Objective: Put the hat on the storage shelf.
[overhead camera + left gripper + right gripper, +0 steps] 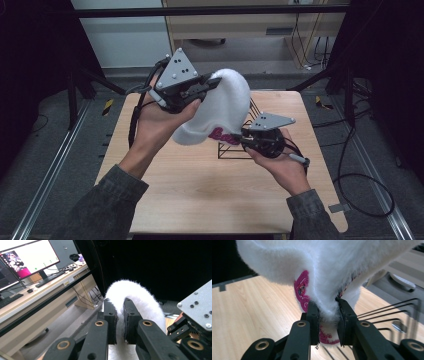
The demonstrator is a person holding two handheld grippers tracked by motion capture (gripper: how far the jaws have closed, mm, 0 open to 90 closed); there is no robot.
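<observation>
The fluffy white knitted beanie with magenta embroidered lettering on its brim [220, 112] hangs in the air above the middle of the pale wooden table [200, 190], stretched between the two hand-held grippers. The left gripper [212, 82] is raised at the far left and pinches the rounded crown; in the left gripper view its black jaws are clenched on a thin fold of the white fleece [140, 302], nearly closed. The right gripper [243, 136] sits lower and nearer, at the right, clamped on the brim beside the lettering; the right gripper view shows its pads pressing the bunched brim edge [328, 312] from both sides. Holding crown high and brim low probably keeps the hat spread and off the table, so it can be steered onto the black wire stand [235, 152] that is just behind and under the brim.
</observation>
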